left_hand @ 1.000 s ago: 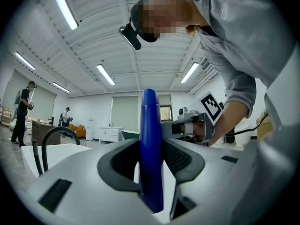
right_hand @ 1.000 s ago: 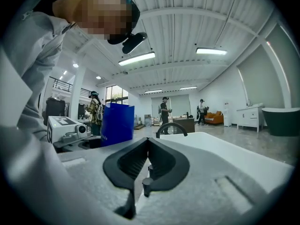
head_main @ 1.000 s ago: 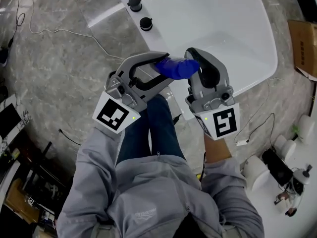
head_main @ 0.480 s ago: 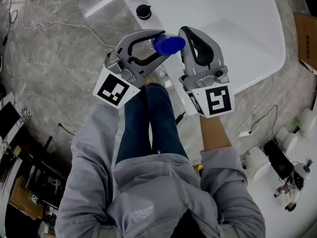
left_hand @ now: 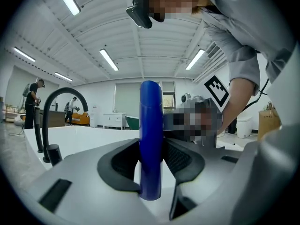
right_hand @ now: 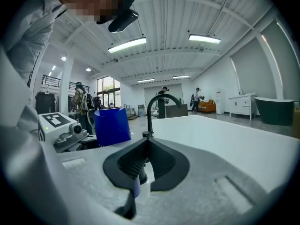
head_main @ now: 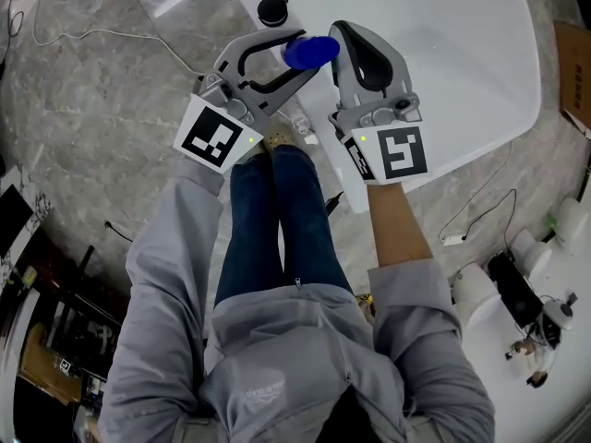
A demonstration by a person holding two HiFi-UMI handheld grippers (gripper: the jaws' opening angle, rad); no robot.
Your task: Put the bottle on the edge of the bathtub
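A showroom under a white ribbed ceiling (right_hand: 178, 13) and strip lights (right_hand: 205, 39): orange sofa (right_hand: 207, 107) left of the white cabinet (right_hand: 242, 104), dark green tub (right_hand: 274, 110) right of it, grey marble floor (head_main: 102, 109) below.

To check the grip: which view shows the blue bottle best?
The left gripper view: the blue bottle stands upright between the left tongs. The head view shows only its end; the right gripper view, its side.

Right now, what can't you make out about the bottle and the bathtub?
Bottle: head view, mostly hidden by the left gripper; only one blue end shows.
Bathtub: head view, far end cut off by the top edge.
Distant people: right gripper view, too small to describe.
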